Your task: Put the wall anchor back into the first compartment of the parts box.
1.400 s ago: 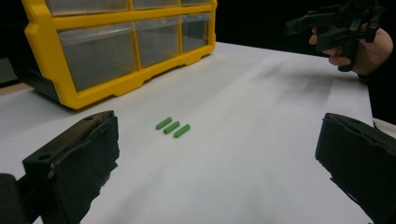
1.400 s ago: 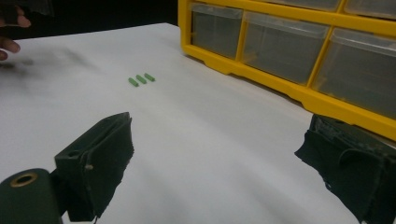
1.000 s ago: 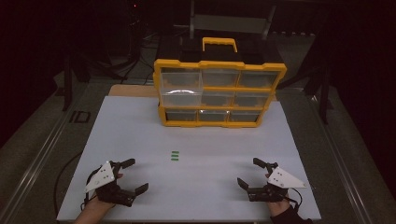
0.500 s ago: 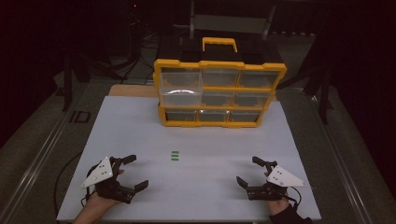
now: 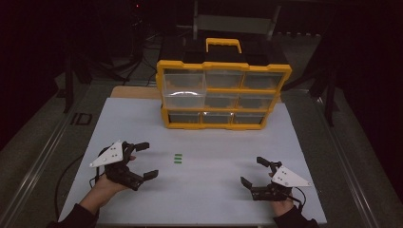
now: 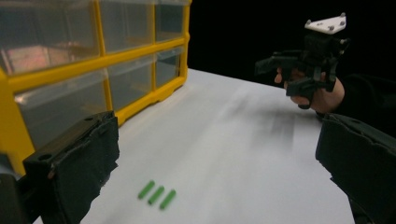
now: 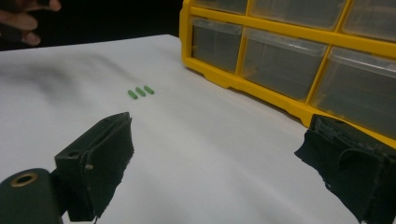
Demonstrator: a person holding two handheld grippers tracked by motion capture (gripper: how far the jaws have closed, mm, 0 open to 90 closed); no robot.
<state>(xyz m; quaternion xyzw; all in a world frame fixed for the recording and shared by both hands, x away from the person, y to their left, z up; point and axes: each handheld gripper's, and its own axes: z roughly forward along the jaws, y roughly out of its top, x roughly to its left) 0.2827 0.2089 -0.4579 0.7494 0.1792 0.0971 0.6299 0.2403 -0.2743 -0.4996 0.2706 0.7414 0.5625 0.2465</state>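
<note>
Standing at the far end of your white worktop point(image 5: 209, 142) is a yellow drawer cabinet point(image 5: 221, 95) with clear drawers, one upper-left drawer point(image 5: 183, 97) pulled partly out. Three small green sticks point(image 5: 177, 158) lie side by side on the bare surface, between the cabinet and your hands, with open worktop all around them. Your left hand-held gripper point(image 5: 142, 161) hovers just left of the sticks, jaws spread wide, gripping nothing. Your right hand-held gripper point(image 5: 253, 172) sits well apart on the other side, jaws equally wide, empty too.
</note>
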